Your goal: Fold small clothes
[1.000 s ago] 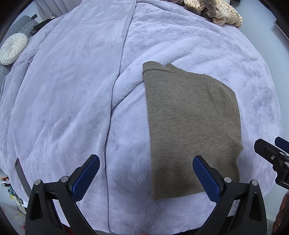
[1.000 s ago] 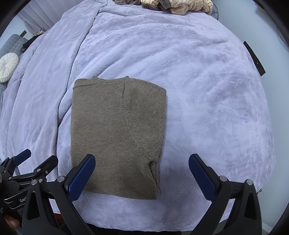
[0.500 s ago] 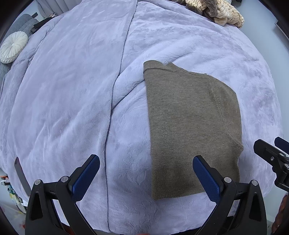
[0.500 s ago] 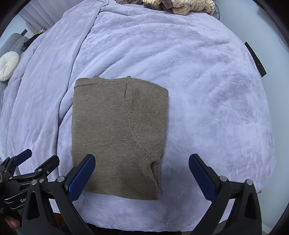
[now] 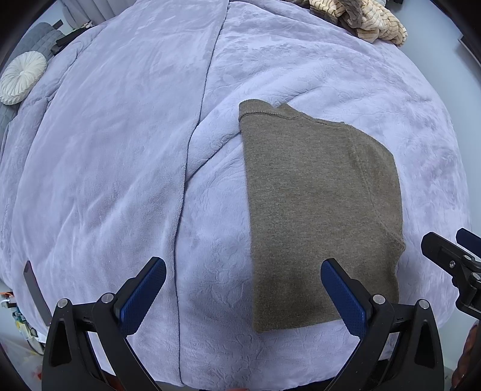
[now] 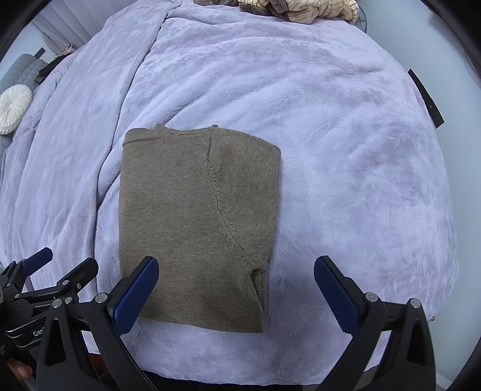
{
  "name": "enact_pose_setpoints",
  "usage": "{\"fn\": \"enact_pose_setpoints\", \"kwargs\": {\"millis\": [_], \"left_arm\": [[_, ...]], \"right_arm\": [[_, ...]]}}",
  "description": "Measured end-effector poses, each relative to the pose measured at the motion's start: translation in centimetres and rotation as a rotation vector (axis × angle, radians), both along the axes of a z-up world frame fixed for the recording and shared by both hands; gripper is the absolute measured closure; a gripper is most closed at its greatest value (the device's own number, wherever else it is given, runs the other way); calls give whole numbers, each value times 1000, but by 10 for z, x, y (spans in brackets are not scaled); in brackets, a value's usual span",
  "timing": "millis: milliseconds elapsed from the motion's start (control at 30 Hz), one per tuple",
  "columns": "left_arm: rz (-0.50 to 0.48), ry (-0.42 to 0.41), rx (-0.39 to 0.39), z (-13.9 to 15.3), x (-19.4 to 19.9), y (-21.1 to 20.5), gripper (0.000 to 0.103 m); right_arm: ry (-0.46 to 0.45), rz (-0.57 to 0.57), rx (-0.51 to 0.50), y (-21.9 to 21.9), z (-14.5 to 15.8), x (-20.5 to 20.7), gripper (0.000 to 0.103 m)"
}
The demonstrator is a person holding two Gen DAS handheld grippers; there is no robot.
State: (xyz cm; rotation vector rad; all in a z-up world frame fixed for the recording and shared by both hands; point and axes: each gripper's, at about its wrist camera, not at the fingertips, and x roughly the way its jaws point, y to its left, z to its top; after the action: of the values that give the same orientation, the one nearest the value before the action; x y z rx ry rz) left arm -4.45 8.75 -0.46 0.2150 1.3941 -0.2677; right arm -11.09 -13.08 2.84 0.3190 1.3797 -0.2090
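A brown knit sweater (image 5: 318,204) lies folded into a flat rectangle on the lilac blanket (image 5: 120,156), its ribbed neckline at the far end. In the right wrist view the same sweater (image 6: 192,222) fills the lower left middle, with a sleeve seam curving across its top layer. My left gripper (image 5: 243,296) hovers open near the bed's front edge; its right finger overlaps the sweater's near corner, nothing is held. My right gripper (image 6: 236,293) is open too, left finger over the sweater's near left edge. Each gripper shows at the edge of the other's view.
A heap of cream striped and grey clothes (image 5: 363,21) lies at the far end of the bed, also seen as the clothes heap (image 6: 300,7). A round white cushion (image 5: 22,76) sits far left. A dark flat strip (image 6: 425,97) lies at the bed's right side.
Both views have shifted slightly, so the sweater sits a little farther up in frame. The sweater lies unmoved and both grippers stay open.
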Motion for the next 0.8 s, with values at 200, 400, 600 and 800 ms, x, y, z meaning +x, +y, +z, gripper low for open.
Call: {"fn": "enact_pose_setpoints", "kwargs": {"millis": [200,400,600,800], "left_arm": [[0,1,0,0,0,1,0],[-1,1,0,0,0,1,0],[-1,1,1,0,0,0,0],[-3,-3,4,1,-2,1,0]], "right_arm": [[0,0,1,0,0,0,0],[1,2,0,0,0,0,0],[1,1,0,-1,0,0,0],[-1,0,3,-2,-1,-2,0]]}}
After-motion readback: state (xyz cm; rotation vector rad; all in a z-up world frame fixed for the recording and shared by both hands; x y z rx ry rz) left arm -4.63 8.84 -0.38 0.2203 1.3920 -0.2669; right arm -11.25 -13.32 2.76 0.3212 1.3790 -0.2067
